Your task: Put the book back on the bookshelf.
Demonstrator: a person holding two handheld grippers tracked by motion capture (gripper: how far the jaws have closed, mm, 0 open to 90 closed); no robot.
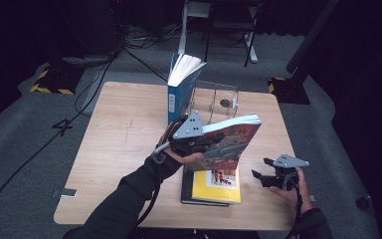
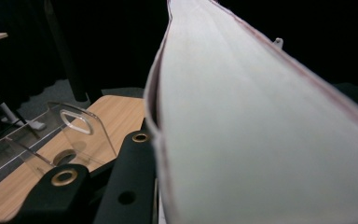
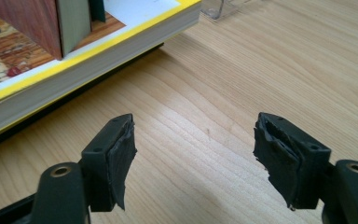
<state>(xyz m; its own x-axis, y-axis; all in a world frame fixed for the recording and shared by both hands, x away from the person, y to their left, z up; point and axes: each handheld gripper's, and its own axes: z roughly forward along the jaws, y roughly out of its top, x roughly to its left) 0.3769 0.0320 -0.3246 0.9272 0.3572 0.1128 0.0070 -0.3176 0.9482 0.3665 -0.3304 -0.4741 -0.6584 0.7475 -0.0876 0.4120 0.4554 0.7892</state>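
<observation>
1. We see the wooden table [image 1: 124,149] carrying everything, with a blue book [image 1: 178,94] standing upright at its far edge beside a clear acrylic stand [image 1: 218,102].
2. We see a yellow book [image 1: 218,186] lying flat near the front edge, on top of a dark one.
3. We find the colourful book [image 1: 231,142] lifted above that stack, tilted, its page edges [image 2: 261,140] facing the left gripper view.
4. Our left gripper [image 1: 191,142] clamps that book by its edge.
5. Our right gripper [image 1: 266,175] hangs just right of the stack, jaws spread with nothing between them.
</observation>
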